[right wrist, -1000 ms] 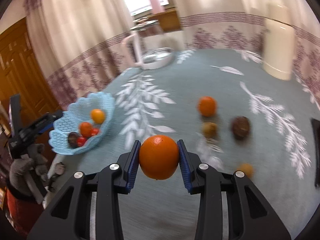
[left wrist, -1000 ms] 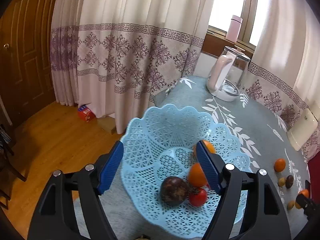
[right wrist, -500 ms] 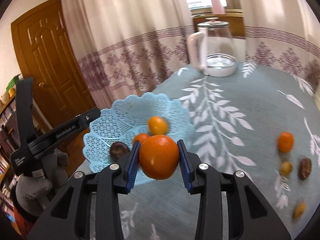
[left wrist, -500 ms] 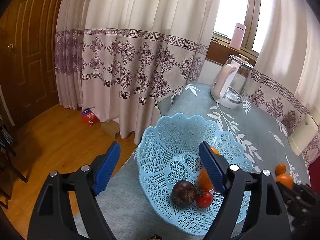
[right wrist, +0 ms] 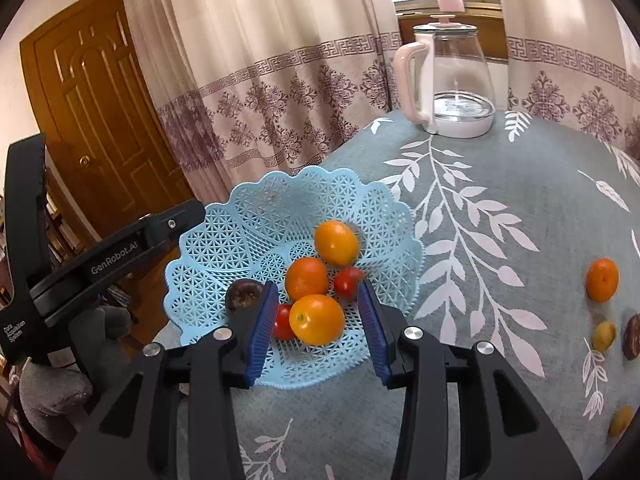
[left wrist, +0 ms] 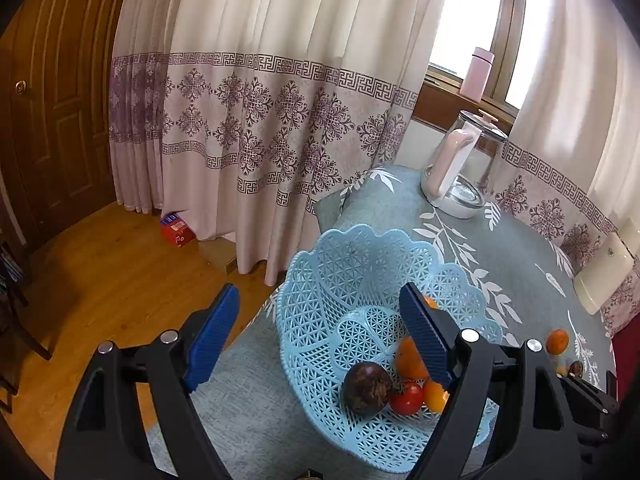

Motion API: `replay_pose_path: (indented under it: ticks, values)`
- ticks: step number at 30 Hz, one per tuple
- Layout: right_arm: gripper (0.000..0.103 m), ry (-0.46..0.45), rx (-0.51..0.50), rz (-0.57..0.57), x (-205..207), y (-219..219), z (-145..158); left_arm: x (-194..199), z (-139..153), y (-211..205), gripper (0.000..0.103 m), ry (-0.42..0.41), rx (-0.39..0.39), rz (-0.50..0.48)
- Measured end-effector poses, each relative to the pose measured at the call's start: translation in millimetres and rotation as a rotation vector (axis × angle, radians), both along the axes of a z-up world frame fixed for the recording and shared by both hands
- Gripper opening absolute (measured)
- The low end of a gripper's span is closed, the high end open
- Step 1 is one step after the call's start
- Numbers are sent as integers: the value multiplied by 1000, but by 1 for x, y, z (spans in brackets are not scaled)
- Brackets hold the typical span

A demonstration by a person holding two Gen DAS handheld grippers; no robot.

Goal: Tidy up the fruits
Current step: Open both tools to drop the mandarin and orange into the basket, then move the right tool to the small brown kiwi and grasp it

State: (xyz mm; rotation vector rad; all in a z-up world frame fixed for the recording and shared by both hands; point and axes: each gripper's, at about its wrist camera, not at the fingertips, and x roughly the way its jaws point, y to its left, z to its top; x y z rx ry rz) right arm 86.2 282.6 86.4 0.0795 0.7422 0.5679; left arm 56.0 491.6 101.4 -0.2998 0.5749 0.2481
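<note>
Now the right tool [right wrist: 318, 318] has spread its blue pads apart, where half a second ago they were clenched on the orange [right wrist: 317, 319]. That orange lies free between the pads without touching either, down in the blue basket [right wrist: 224, 248] at its near side. Just beside it sit a red tomato [right wrist: 283, 322] on one side, a second orange [right wrist: 307, 278] and another tomato [right wrist: 348, 282] behind, a third orange [right wrist: 336, 242] farther in, and a dark brown fruit [right wrist: 243, 295] toward the left rim.

Off to the side, the left tool [left wrist: 320, 336] hangs released and empty over the basket's near rim, with nothing between its pads.

So this delivery looks done, and the basket sits at the tabletop [right wrist: 520, 184] corner by the curtain. Toward the right edge, an orange [right wrist: 602, 280], two small yellow fruits [right wrist: 603, 336] and a dark one [right wrist: 633, 336] wait on the cloth, so the job is roughly half finished.
</note>
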Motion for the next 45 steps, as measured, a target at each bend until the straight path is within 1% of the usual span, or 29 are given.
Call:
replay_pose_path:
  ticks: [6, 7, 9, 10, 13, 14, 16, 18, 19, 20, 22, 26, 37, 45]
  values:
    - [43, 9, 29, -50, -5, -19, -2, 0, 0, 0, 84, 0, -3, -3]
    - [43, 9, 32, -57, -6, -22, -3, 0, 1, -1, 85, -1, -3, -5]
    - [47, 8, 40, -81, -9, -30, -4, 0, 2, -3, 90, -4, -2, -10]
    - [49, 7, 42, -90, -10, -32, -5, 0, 3, -5, 90, -6, 1, -15]
    - [50, 13, 49, -114, -11, -41, -6, 0, 4, -11, 91, -9, 1, -28]
    - [51, 12, 51, -122, -12, -43, -6, -1, 5, -12, 91, -11, 1, -31]
    - [56, 10, 57, -134, -13, -47, -6, -2, 6, -14, 95, -17, 1, -34]
    - [57, 12, 62, -144, -15, -51, -7, -3, 8, -16, 97, -27, 1, -33]
    - [60, 13, 63, -147, -15, -52, -7, -4, 9, -16, 98, -31, -2, -31]
    - [67, 14, 65, -154, -16, -54, -7, -4, 9, -17, 99, -34, -5, -30]
    - [74, 15, 74, -176, -17, -59, -9, -5, 9, -17, 99, -40, -13, -30]
    - [75, 33, 80, -207, -18, -71, -13, -7, 9, -19, 100, -43, -19, -32]
    - [75, 47, 69, -284, -26, -106, -19, -8, 11, -33, 100, -49, -11, -70]
    - [75, 61, 36, -386, -37, -149, -28, -10, 13, -42, 100, -58, -3, -97]
